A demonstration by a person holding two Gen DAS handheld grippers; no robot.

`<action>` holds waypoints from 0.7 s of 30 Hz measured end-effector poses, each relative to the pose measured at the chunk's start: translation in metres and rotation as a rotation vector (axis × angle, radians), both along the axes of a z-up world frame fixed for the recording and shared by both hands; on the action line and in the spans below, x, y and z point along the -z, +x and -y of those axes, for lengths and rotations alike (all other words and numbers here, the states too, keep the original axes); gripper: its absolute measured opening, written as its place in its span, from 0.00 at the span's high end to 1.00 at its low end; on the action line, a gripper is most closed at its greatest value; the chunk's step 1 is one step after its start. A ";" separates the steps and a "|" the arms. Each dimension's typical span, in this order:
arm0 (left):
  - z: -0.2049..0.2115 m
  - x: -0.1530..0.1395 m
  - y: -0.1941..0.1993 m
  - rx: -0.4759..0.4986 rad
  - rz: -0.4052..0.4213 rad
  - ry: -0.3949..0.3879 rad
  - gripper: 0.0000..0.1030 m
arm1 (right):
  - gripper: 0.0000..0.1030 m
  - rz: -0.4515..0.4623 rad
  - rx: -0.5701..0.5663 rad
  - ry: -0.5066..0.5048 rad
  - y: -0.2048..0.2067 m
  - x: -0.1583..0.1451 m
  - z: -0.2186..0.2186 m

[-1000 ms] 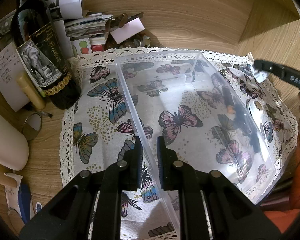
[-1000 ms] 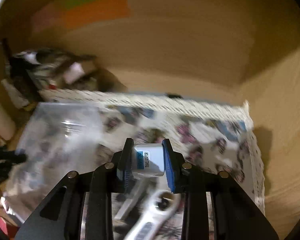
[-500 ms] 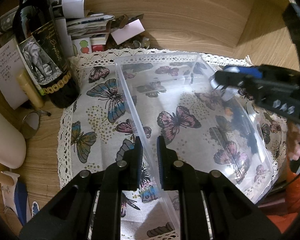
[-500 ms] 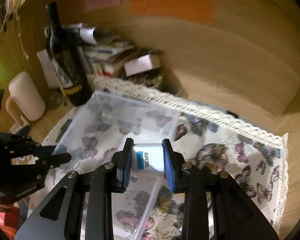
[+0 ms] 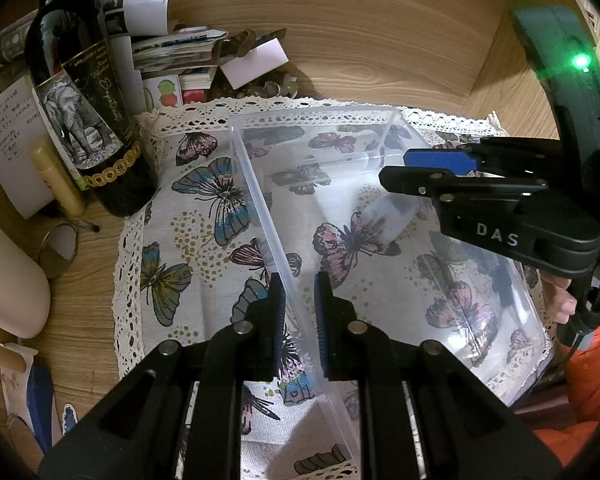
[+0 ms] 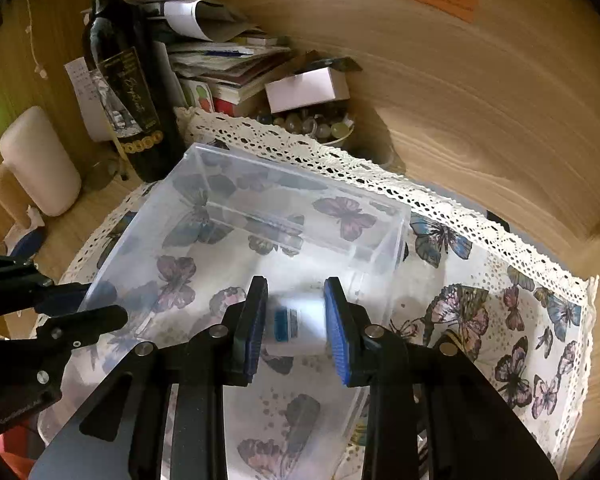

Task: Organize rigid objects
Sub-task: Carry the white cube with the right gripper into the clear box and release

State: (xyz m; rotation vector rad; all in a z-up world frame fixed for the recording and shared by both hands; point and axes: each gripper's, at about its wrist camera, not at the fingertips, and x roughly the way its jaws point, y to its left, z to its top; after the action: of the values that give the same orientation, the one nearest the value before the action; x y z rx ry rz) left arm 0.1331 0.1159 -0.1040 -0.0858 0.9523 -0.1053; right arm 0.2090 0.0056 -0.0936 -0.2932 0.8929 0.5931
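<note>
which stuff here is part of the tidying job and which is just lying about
Job:
- clear plastic bin
- white travel adapter
- left gripper, clamped on the bin wall
- right gripper, holding the adapter

Lying about:
- wine bottle
- paper stack
- cream mug

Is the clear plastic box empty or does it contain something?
Empty: through the clear plastic box only the butterfly cloth shows; the white adapter is held above it.

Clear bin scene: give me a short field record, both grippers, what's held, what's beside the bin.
bin: clear plastic bin on butterfly cloth, nothing seen lying inside
left gripper: shut on the bin's side wall
right gripper: shut on white adapter, over the bin
adapter: white with blue label, not released
beside bin: dark wine bottle, upright; paper stack; cream mug
</note>
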 end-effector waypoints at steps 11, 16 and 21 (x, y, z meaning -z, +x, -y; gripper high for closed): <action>0.002 0.001 0.001 0.000 -0.003 0.012 0.86 | 0.60 0.094 0.050 0.055 -0.020 -0.033 0.035; 0.003 0.000 0.001 0.004 -0.001 0.021 0.86 | 0.53 0.145 0.128 0.059 -0.031 -0.046 0.067; 0.004 0.000 0.001 0.010 0.001 0.035 0.86 | 0.52 0.161 0.233 0.039 -0.039 -0.045 0.105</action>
State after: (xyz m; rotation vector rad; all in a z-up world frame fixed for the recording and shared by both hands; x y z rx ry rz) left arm 0.1339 0.1122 -0.1035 -0.0489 0.9538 -0.0979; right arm 0.1702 -0.0998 -0.0482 -0.1950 0.7468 0.3648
